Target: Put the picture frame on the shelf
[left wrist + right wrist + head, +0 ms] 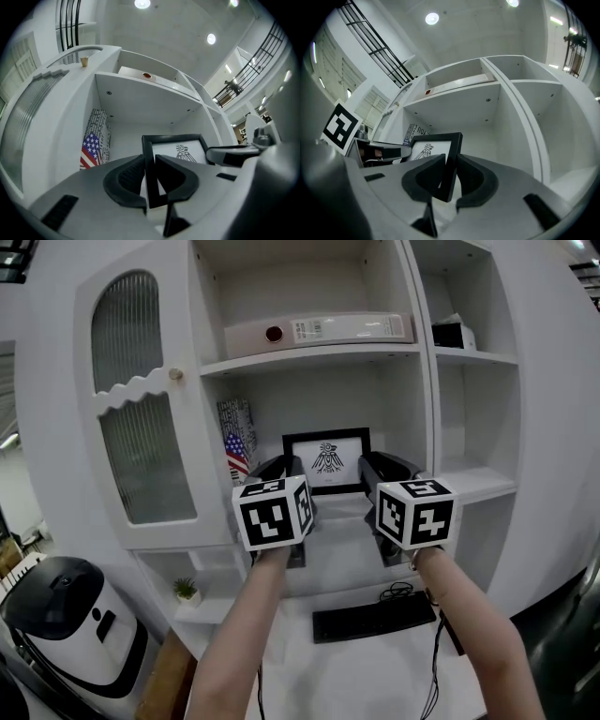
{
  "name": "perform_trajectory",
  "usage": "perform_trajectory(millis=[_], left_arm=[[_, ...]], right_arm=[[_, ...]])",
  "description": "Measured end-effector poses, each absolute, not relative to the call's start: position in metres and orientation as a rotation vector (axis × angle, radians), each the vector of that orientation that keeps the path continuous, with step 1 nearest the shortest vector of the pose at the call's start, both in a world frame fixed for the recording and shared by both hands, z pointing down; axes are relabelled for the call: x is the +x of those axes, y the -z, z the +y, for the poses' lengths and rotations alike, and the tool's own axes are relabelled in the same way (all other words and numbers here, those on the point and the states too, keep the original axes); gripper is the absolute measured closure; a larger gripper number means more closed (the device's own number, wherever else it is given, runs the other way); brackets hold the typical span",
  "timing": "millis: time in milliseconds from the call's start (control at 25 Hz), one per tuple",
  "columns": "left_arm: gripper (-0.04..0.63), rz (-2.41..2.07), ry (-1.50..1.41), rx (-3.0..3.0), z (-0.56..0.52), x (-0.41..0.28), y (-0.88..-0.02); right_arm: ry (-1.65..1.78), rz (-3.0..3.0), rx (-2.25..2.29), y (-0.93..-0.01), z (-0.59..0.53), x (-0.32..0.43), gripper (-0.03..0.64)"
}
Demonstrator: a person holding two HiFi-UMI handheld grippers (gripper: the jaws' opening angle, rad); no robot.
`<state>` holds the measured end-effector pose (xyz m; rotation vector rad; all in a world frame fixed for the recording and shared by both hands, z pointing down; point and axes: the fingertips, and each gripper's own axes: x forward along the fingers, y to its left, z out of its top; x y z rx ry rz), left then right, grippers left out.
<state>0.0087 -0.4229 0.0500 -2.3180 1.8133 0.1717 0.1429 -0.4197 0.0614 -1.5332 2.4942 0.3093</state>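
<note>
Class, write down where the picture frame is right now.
Head view, centre: the picture frame is upright at the middle shelf opening, gripped at its sides by the left gripper and right gripper, just right of the flag box.

The picture frame [326, 461] is black, the shelf [309, 357] white, the box [236, 442] stars-and-stripes patterned.

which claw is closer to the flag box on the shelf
Left. The left claw grips the picture frame at its left edge, just beside the flag box; the right claw grips the right edge, farther away.
</note>
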Motion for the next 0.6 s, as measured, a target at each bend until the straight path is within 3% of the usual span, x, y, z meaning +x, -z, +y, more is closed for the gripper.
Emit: perform_trajectory(millis=[600], left_arm=[[0.528,1.838,-0.112,-2.342,-0.529,0.000,-0.037]], right_arm=[[-0.213,2.543,-1.581,-0.051,-0.537,0.135,0.543]])
